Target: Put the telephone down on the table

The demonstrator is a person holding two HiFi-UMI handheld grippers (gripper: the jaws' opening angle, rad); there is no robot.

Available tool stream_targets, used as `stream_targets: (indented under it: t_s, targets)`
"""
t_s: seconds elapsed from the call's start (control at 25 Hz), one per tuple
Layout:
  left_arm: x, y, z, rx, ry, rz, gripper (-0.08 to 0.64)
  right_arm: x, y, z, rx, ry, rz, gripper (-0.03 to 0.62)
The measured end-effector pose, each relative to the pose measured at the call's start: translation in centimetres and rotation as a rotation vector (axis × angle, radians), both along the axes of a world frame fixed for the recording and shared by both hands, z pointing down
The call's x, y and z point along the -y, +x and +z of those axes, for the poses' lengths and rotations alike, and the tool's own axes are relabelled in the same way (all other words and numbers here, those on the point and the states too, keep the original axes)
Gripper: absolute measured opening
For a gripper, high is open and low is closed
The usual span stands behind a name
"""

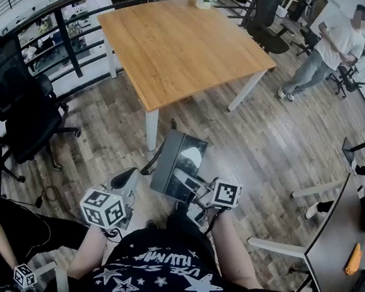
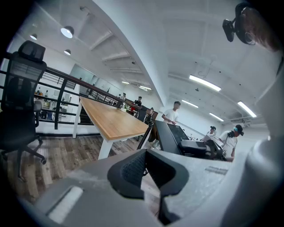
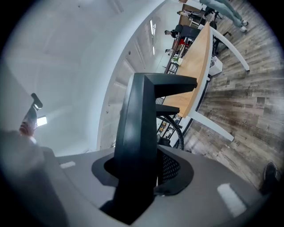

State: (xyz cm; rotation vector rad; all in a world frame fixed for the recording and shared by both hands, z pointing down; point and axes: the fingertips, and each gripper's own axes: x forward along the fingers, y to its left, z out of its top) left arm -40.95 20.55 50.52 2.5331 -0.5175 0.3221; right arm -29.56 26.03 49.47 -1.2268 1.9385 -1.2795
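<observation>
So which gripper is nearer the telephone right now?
Right. The right gripper has its jaws clamped on the telephone, holding it short of the wooden table. The left gripper is open and empty, to the telephone's left, not touching it.

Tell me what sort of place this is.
Most likely an open-plan office: a large wooden table, black swivel chairs around it, and long strip lights on the ceiling.
</observation>
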Motion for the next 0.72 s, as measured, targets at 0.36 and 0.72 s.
stream_targets:
  t_s: [0.36,0.72]
  targets:
    - [0.69,0.61,-0.26,-0.003,0.015,-0.008,0.002,0.49,0.13,-0.43,0.0,0.022,-0.017,0.158]
    - [0.88,0.3,0.3,0.001,-0.001,-0.015,0.002,0.76,0.08,-0.45,-0.011,0.02,-0.019,0.158]
